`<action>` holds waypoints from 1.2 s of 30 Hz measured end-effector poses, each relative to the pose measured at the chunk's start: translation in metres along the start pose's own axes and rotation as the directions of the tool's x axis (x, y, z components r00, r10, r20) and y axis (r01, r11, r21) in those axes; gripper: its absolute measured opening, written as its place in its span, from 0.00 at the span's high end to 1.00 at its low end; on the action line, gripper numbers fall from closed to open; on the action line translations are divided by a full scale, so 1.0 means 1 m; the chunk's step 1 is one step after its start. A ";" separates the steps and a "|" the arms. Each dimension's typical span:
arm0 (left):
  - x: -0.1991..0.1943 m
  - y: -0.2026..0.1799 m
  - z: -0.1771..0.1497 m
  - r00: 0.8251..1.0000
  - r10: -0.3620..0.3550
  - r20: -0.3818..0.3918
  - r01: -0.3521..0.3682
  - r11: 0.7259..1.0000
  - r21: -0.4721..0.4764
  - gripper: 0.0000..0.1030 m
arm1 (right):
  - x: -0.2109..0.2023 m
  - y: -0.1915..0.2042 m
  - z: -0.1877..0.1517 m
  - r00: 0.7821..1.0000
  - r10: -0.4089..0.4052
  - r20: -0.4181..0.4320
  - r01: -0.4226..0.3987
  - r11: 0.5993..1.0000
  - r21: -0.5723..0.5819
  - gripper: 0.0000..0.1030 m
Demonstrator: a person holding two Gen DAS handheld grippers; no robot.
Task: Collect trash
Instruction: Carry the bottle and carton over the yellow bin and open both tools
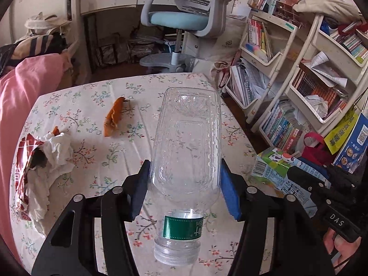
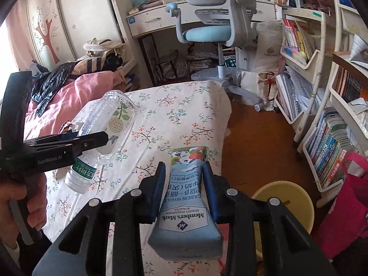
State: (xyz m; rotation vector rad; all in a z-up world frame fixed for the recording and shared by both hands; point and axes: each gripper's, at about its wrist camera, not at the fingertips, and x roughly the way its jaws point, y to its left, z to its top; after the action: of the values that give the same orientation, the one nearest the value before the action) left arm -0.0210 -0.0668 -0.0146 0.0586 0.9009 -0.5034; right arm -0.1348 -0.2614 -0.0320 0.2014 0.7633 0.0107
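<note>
A: left gripper [image 1: 184,184] clamps the empty plastic bottle [image 1: 187,142] above the floral table's [image 1: 76,105] near edge; smooth, could slip

B: right gripper [image 2: 184,184] squeezes the milk carton [image 2: 187,197] by the right edge; crushed sides may slide out; orange peel [image 1: 113,119], tissue [image 1: 57,151] remain

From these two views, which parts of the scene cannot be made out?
- Right wrist view: the yellow bin interior is cut off by the right tongs and the milk carton.
- Left wrist view: the snack wrapper print is crumpled, half under the tissue.
- Left wrist view: the clear plastic bottle hides the tablecloth behind it.
</note>
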 end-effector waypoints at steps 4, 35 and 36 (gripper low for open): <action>0.004 -0.032 -0.003 1.000 -0.030 -0.005 0.030 0.999 0.025 0.46 | -0.012 -0.028 -0.006 0.999 -0.050 0.016 0.050 0.998 0.031 0.68; 0.085 -0.215 -0.023 0.985 -0.161 -0.066 0.165 0.985 0.057 0.28 | -0.061 -0.150 -0.044 0.965 -0.248 0.085 0.209 0.924 0.319 0.43; 0.083 -0.214 -0.023 0.987 -0.152 -0.058 0.155 0.986 0.065 0.28 | -0.060 -0.149 -0.043 0.965 -0.248 0.086 0.210 0.925 0.315 0.43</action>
State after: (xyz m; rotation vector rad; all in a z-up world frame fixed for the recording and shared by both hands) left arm -0.0900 -0.2825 -0.0581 0.0665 0.9440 -0.6797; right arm -0.2172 -0.4049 -0.0483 0.4007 0.6573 -0.3423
